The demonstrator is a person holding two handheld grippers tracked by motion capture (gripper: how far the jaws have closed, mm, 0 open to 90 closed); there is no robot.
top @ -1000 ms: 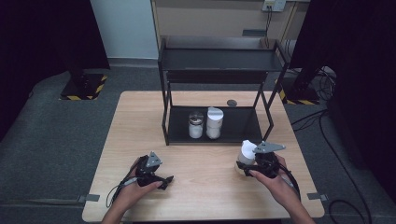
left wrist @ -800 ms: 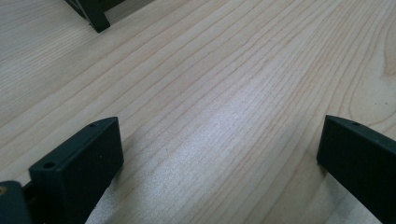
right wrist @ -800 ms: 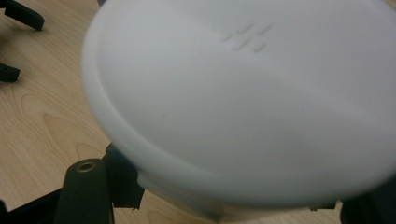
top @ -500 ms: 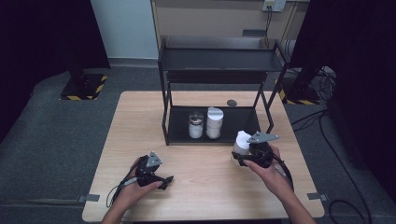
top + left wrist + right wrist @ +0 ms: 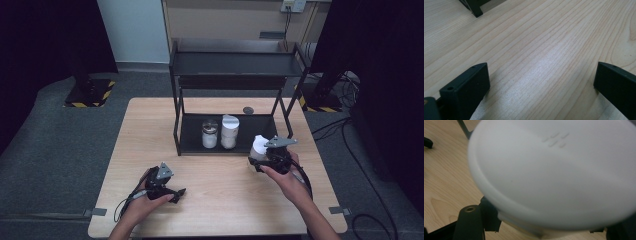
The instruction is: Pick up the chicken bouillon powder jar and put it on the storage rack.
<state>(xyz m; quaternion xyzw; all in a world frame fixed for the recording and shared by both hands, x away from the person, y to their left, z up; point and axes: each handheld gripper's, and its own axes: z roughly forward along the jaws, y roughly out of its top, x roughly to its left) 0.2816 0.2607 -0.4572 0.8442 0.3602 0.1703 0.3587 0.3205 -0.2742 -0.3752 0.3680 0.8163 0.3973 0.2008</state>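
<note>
Two white-lidded jars [image 5: 220, 132] already stand on the lower tier of a black metal shelf rack [image 5: 235, 65] on the light wooden table [image 5: 150, 125]. The right tongs [image 5: 256, 159] grip a third white-lidded jar [image 5: 259, 146] just before the rack, not yet placed. The left tongs [image 5: 179, 192] rest open and empty.

Surface [image 5: 150, 130]: pale wood-grain top, standing on grey carpet.
Rack [image 5: 235, 65]: black metal, two tiers, at the far middle of the surface.
Glass jar [image 5: 209, 134]: on the rack's lower tier, left of its neighbour.
White-lidded jar [image 5: 229, 131]: just beside the glass jar.
Small dark disc [image 5: 248, 110]: on the surface behind the rack.
Wall socket [image 5: 293, 5]: far wall.
</note>
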